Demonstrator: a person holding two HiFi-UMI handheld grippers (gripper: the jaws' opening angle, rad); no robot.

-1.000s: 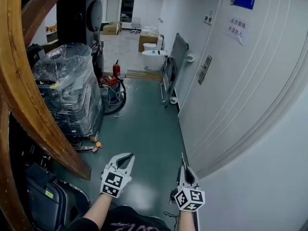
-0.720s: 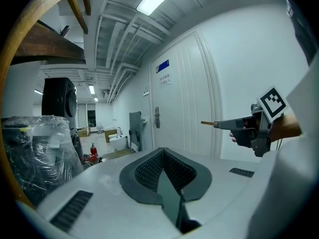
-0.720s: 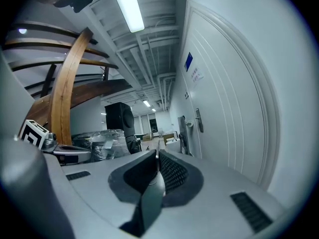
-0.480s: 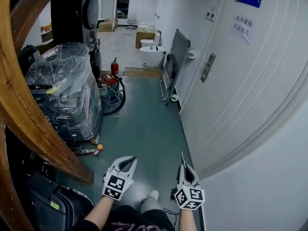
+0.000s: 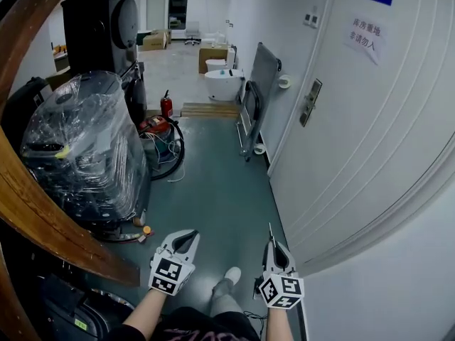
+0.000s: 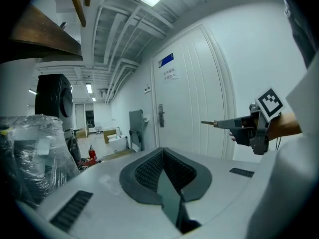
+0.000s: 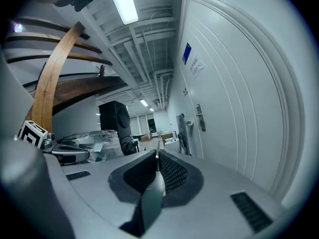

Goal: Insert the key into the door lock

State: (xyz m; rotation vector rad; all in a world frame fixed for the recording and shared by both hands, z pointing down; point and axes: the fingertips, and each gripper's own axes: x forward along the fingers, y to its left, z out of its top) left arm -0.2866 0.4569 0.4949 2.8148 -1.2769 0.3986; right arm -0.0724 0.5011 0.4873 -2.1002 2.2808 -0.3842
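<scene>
left gripper (image 5: 192, 234) low | right gripper (image 5: 271, 245) — holds key (image 5: 270, 233) | door lock (image 5: 308, 103) well ahead

Cool, even indoor light; shadows soft. Overexposed ceiling tube light (image 7: 122, 4), upper left of right gripper view. Glints on plastic wrap (image 5: 78, 141), left of head view. Heavy fisheye bending at edges; black vignetted corners in both gripper views; nearest foreground soft.

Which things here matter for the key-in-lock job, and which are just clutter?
Job:
- key, held in the right tongs
- door lock
- door

Lying about:
- plastic-wrapped stack
- fire extinguisher
- big black machine
- left tongs, shut and empty
</scene>
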